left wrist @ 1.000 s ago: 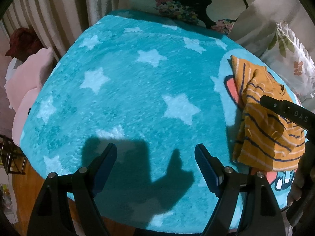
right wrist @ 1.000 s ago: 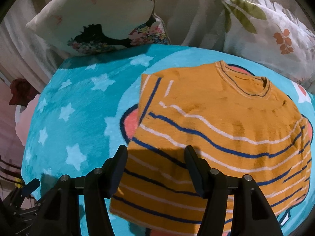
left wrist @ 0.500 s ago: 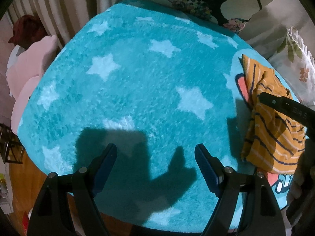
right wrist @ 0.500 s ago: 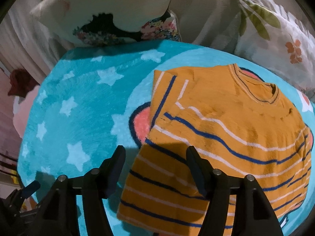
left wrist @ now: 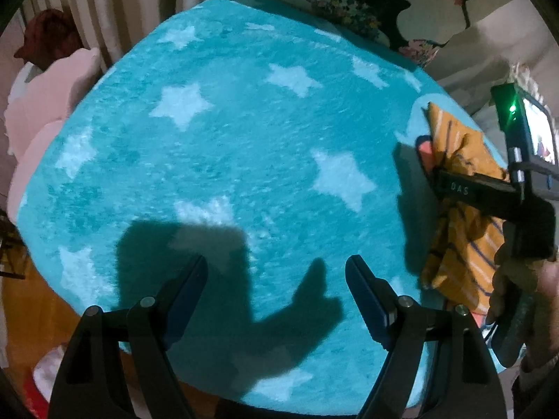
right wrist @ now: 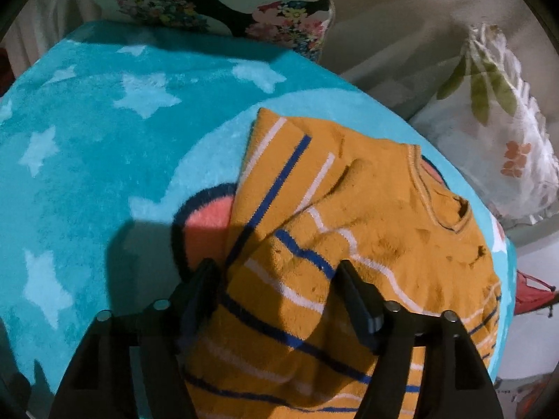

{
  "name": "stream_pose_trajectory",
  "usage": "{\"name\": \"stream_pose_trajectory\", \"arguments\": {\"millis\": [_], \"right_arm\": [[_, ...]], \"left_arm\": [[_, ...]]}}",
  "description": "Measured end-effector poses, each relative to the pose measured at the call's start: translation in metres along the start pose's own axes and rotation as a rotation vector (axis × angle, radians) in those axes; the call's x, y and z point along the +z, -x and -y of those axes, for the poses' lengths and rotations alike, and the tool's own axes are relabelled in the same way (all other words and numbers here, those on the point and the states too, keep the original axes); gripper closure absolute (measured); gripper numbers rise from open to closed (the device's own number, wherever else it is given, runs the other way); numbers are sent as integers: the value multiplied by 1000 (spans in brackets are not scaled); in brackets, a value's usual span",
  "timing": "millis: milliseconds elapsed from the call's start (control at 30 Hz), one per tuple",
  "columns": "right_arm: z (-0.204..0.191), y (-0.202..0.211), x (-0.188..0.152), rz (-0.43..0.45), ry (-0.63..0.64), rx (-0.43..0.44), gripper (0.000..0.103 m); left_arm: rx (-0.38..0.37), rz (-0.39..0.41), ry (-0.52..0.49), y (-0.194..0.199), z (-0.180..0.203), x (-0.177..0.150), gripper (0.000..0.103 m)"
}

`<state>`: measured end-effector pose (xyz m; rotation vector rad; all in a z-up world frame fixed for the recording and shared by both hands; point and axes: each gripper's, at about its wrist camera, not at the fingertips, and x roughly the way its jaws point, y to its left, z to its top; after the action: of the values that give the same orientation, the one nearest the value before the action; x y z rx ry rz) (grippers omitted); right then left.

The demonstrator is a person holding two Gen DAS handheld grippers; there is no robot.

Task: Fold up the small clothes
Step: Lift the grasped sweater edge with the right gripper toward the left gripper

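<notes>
Right wrist view: the right gripper (right wrist: pixel 276 289) stands wide, jaws astride a raised fold of the orange striped sweater (right wrist: pixel 367 237) at lower centre of the frame, not closed on it. The sweater lies rumpled on the turquoise star blanket (right wrist: pixel 87 160), with pillows (right wrist: pixel 506 132) along the top. In the left wrist view the left gripper (left wrist: pixel 276 286) is wide over bare blanket (left wrist: pixel 244 132), sweater (left wrist: pixel 461 244) at the right edge.

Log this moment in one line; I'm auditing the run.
task: fold | orange striped sweater on teal star blanket | right gripper open over it | left gripper open
</notes>
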<state>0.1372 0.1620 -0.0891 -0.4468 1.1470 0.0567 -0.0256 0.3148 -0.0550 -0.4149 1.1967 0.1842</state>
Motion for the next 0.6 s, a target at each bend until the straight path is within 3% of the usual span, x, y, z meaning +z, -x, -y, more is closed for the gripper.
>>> {"name": "stream_pose_trajectory", "arguments": {"millis": [33, 67, 133, 167, 267, 367, 533, 600], "right_arm": [[1, 0, 1, -1, 12, -12, 55], [3, 0, 1, -3, 28, -22, 65], [16, 2, 3, -9, 20, 17, 78], [29, 4, 4, -19, -11, 81, 82], [55, 10, 6, -32, -85, 206, 87], [67, 13, 6, -32, -107, 268, 87], [82, 10, 5, -30, -127, 369, 88], [88, 13, 2, -22, -141, 418, 88]], "left_arm": [[-27, 1, 4, -1, 2, 0, 23], [-55, -1, 6, -2, 4, 0, 23], [-120, -12, -4, -6, 14, 2, 23], [-145, -16, -15, -7, 18, 2, 23], [-265, -3, -65, -9, 43, 3, 22], [-375, 23, -154, -8, 75, 4, 21], [-404, 78, -268, -8, 124, 0, 15], [-355, 48, -267, -18, 137, -2, 39]]}}
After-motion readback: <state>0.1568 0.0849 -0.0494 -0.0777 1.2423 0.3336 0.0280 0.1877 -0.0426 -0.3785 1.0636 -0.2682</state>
